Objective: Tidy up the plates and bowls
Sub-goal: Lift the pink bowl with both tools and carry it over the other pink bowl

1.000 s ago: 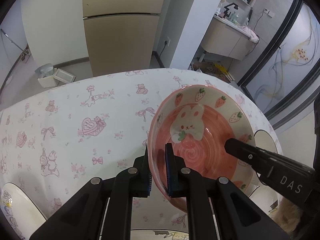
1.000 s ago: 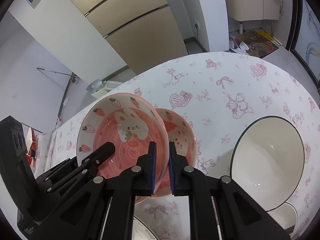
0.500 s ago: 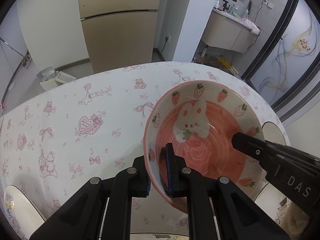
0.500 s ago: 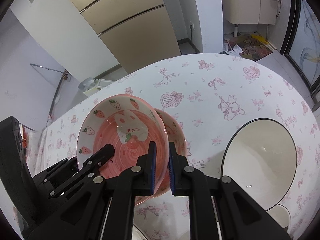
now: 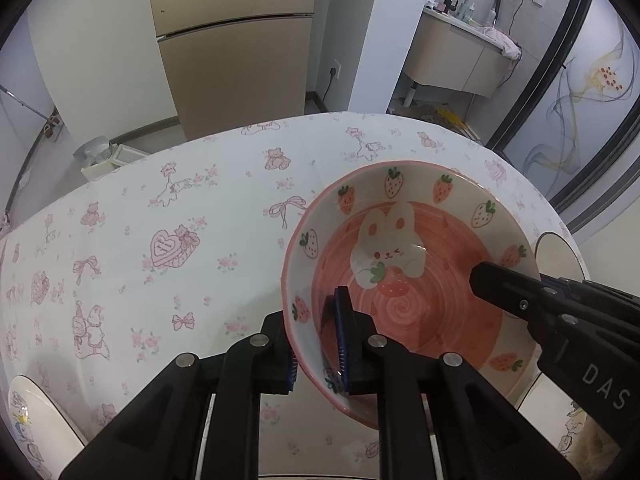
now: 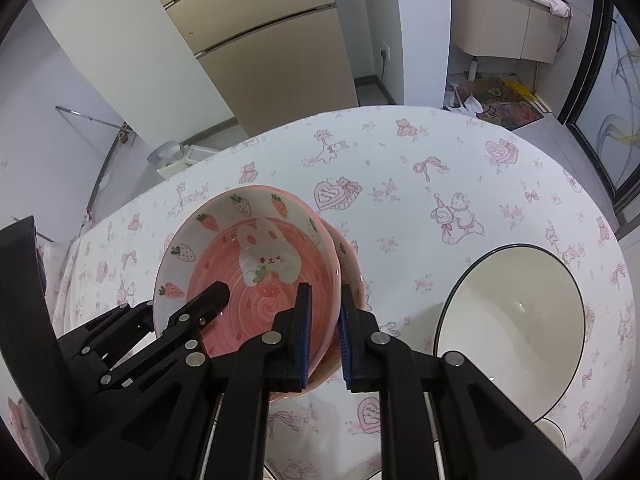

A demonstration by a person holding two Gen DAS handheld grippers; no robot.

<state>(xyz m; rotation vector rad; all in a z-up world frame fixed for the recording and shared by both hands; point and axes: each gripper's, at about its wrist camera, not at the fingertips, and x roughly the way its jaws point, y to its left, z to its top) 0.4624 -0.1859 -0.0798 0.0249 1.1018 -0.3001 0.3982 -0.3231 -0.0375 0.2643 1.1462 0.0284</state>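
Observation:
A pink bowl with a rabbit and strawberries (image 5: 408,276) is held off the table between both grippers. My left gripper (image 5: 316,344) is shut on its near-left rim. My right gripper (image 6: 323,336) is shut on its right rim and shows in the left wrist view as a black finger (image 5: 504,284) at the right. In the right wrist view the bowl (image 6: 248,276) hangs just above a second pink bowl (image 6: 352,264), whose edge peeks out behind it on the table.
A large cream bowl with a black rim (image 6: 512,328) sits on the table to the right. A patterned plate (image 5: 28,424) lies at the near left edge. The pink-printed tablecloth (image 5: 168,240) covers the round table. A fridge and a washbasin stand beyond.
Both grippers have carried the rabbit bowl a little forward and lower over the second pink bowl. Both grips are unchanged.

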